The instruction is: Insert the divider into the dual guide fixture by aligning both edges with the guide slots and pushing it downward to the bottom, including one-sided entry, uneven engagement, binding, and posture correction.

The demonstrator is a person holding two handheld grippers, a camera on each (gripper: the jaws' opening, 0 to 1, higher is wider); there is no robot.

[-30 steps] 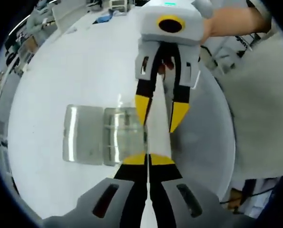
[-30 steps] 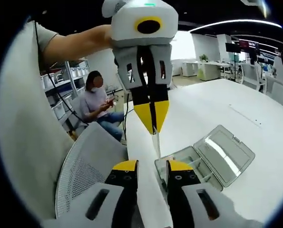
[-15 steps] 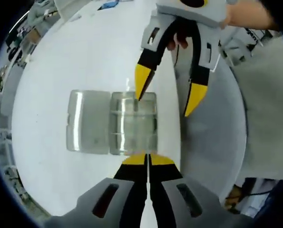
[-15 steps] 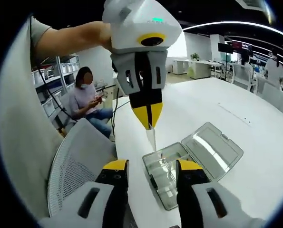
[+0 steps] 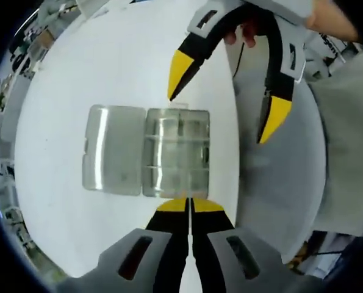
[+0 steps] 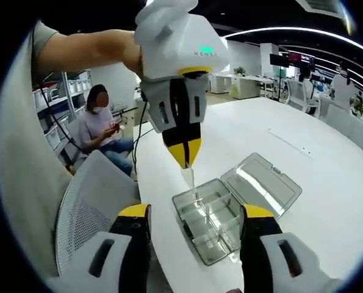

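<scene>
Clear box (image 5: pixel 147 151); white table (image 5: pixel 108 67); yellow-tipped black tongs (image 5: pixel 190 205)

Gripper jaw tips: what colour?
Yellow tips on black jaws, both grippers; clearest on the right gripper in the left gripper view.

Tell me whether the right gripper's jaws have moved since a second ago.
Yes. The right gripper has opened: against the clear box on the white table, its yellow tips have spread wide apart and let go of the divider.

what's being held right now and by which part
The left gripper pinches the clear divider by its top edge; the right gripper is open, holding nothing.
</scene>
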